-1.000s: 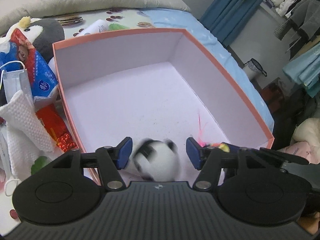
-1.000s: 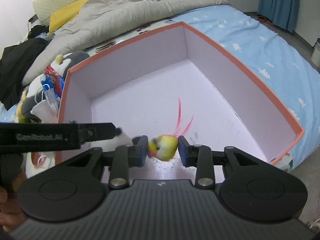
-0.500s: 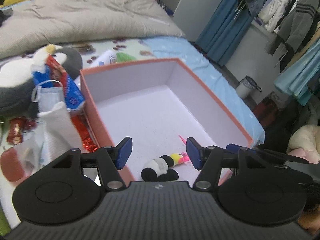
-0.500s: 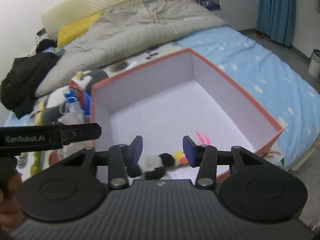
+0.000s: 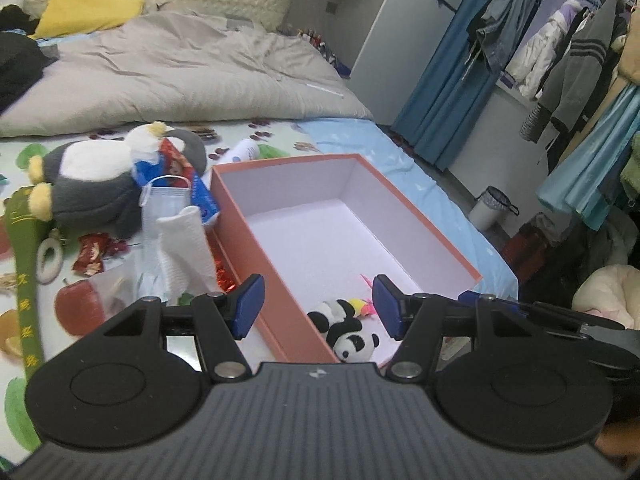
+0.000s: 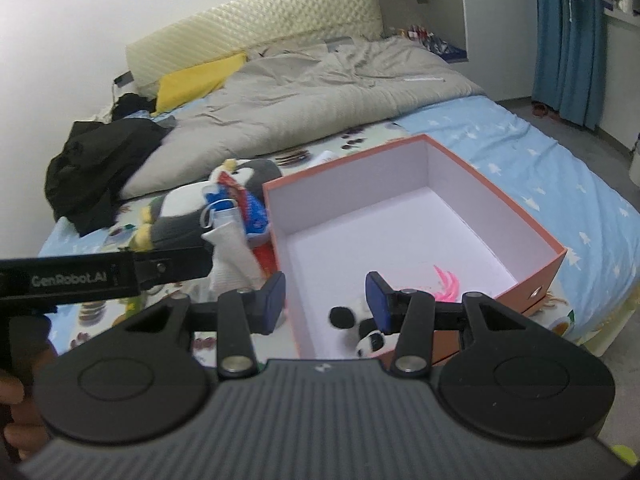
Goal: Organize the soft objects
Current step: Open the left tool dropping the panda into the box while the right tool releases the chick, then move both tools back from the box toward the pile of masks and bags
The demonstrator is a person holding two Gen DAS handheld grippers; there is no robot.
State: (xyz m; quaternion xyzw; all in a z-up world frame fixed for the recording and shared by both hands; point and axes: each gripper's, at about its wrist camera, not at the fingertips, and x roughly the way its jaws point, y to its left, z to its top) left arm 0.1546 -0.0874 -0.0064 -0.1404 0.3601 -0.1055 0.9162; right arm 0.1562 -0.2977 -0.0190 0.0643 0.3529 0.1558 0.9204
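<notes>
An orange box [image 5: 232, 196] with a white inside stands on the bed. A small panda plush [image 5: 354, 338] and a yellow toy with pink feathers [image 5: 360, 306] lie in its near corner. My left gripper [image 5: 316, 306] hovers open above that corner, with nothing between its blue pads. My right gripper [image 6: 326, 302] is open too, above the box [image 6: 500, 200], the panda plush [image 6: 372, 340] and the pink feathers [image 6: 446, 282] below it. To the box's left lie a grey penguin plush [image 5: 92, 188], a face mask [image 5: 164, 196] and a white cloth [image 5: 184, 248].
A grey duvet [image 5: 160, 80] and a yellow pillow [image 5: 88, 16] cover the far bed. Black clothing [image 6: 96, 160] lies at its left. Red wrappers [image 5: 94, 254] and a blue tissue pack [image 5: 202, 200] sit beside the box. Right of the bed are a bin [image 5: 490, 208] and hanging clothes [image 5: 576, 60].
Both grippers have risen and drawn back from the box. The panda and the yellow toy, earlier between the jaws, now lie on the box floor.
</notes>
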